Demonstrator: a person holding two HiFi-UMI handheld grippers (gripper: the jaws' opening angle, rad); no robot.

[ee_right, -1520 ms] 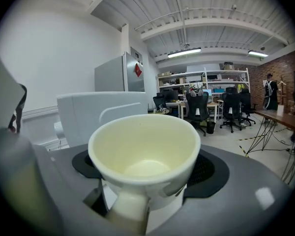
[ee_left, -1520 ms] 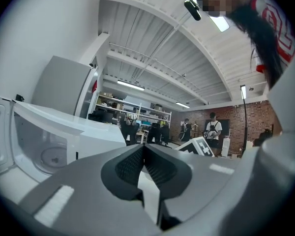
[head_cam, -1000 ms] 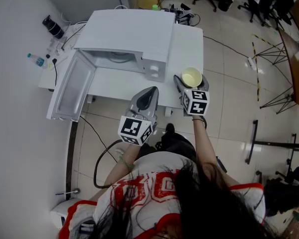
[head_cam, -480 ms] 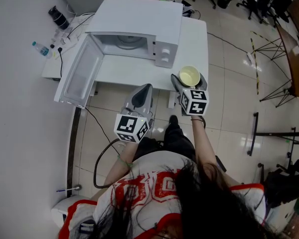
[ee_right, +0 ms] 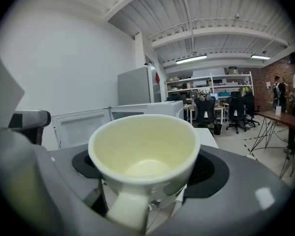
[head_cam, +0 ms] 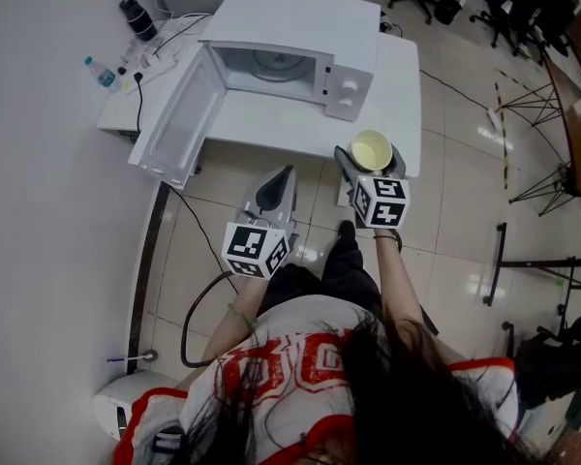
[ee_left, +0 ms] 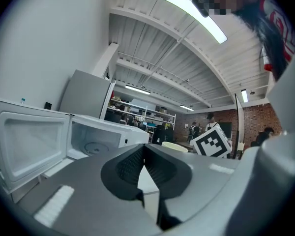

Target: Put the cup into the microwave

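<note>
The right gripper [head_cam: 373, 159] has its jaws closed on the cup [ee_right: 143, 146]. The cup is upright and empty, and its handle points back toward the gripper camera. In the head view the cup sits over the near right edge of the worktop [head_cam: 271, 129]. It is in front of the microwave [head_cam: 300, 17] and to the right of it, clear of the cabinet and outside the cavity.

The left gripper [head_cam: 282, 172] is held off the near edge of the worktop, over the floor. Its jaws meet at the tips and nothing is between them (left gripper view).

The microwave door [head_cam: 179, 114] is swung fully open to the left. The turntable [head_cam: 271, 63] is visible inside the cavity. A small bottle [head_cam: 102, 74] stands at the far left of the worktop.
</note>
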